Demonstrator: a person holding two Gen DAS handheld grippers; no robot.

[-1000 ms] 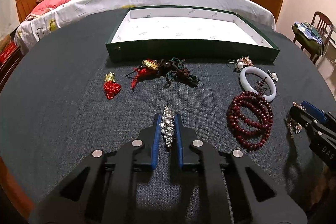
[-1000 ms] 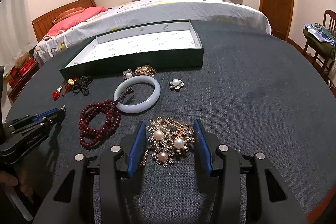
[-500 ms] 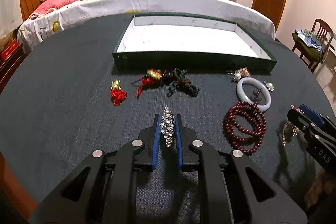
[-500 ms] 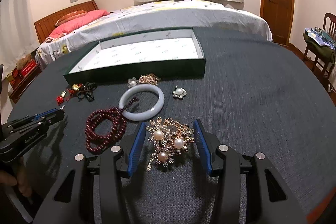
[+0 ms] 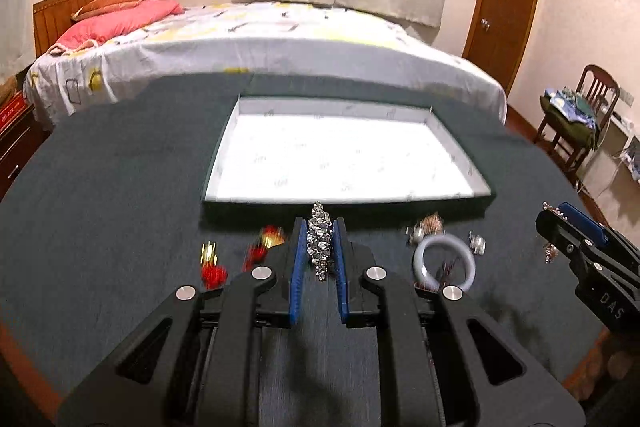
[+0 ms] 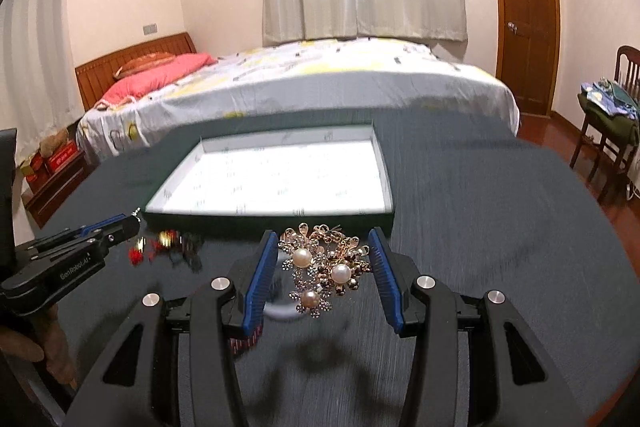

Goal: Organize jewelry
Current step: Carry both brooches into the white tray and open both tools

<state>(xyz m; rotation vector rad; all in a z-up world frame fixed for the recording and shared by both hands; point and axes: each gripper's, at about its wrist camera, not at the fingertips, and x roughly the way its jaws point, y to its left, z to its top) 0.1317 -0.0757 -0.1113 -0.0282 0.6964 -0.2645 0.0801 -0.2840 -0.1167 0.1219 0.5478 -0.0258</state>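
Blue pads (image 5: 299,269) of the left gripper (image 5: 319,251) are clamped on a narrow rhinestone brooch (image 5: 319,243), held edge-on above the table. The right gripper (image 6: 322,269) has its blue pads (image 6: 262,273) pressed against both sides of a gold pearl-flower brooch (image 6: 326,267), which hangs clear of the dark cloth. Beyond both sets of fingertips lies an open green box with a white lining (image 5: 344,155). On the dark tablecloth (image 5: 100,195) near the box sit red knotted charms (image 5: 214,267), a pale jade bangle (image 5: 444,261) and small pearl pieces (image 5: 476,242), all blurred.
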